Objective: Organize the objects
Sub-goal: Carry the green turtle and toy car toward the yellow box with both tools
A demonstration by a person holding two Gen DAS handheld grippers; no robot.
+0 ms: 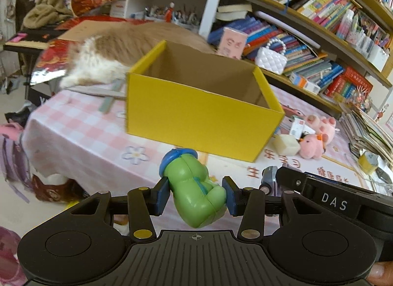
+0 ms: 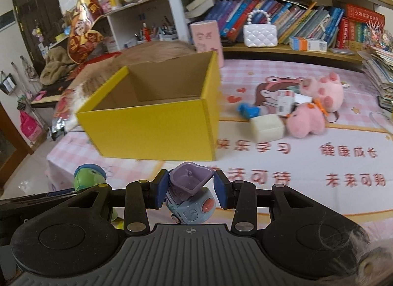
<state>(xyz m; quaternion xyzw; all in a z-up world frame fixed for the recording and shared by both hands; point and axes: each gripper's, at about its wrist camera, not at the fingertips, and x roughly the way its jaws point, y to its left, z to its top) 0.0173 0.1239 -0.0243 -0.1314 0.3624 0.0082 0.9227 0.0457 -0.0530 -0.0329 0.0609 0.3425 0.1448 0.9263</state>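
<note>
At the far left, the table point(image 1: 81, 136) edge drops off under a pink-and-white checked cloth, smooth and printed with flowers and red characters; beyond that edge is pale bare floor. A fluffy ginger-and-white cat point(image 1: 103, 52) lies along the back of the table, touching the rear of the yellow box point(image 1: 196, 116). The box is cardboard, glossy yellow outside and plain brown inside, open-topped with straight sharp rims, and its inside shows nothing as far as can be seen.

The left tool point(image 1: 196, 192) is clamped on a green toy figure point(image 1: 196, 192), a rounded, shiny soft-looking body with a blue cap, held in the air just short of the box's near wall. Just beside it to the right, the right tool point(image 2: 189, 192) is clamped on a toy truck point(image 2: 189, 195): hard plastic, pale blue cab, orange knob, angular purple bucket tipped upward between the blue pads. It too hangs in front of the box.

Right of the box lies a strip of open cloth, then a cluster: a blue piece point(image 2: 248, 110), a cream cube point(image 2: 267, 127) with soft edges, some cards, and two pink plush pigs point(image 2: 312, 109), all touching or nearly so. Farther right, stacked papers crowd the table edge below the bookshelves.
</note>
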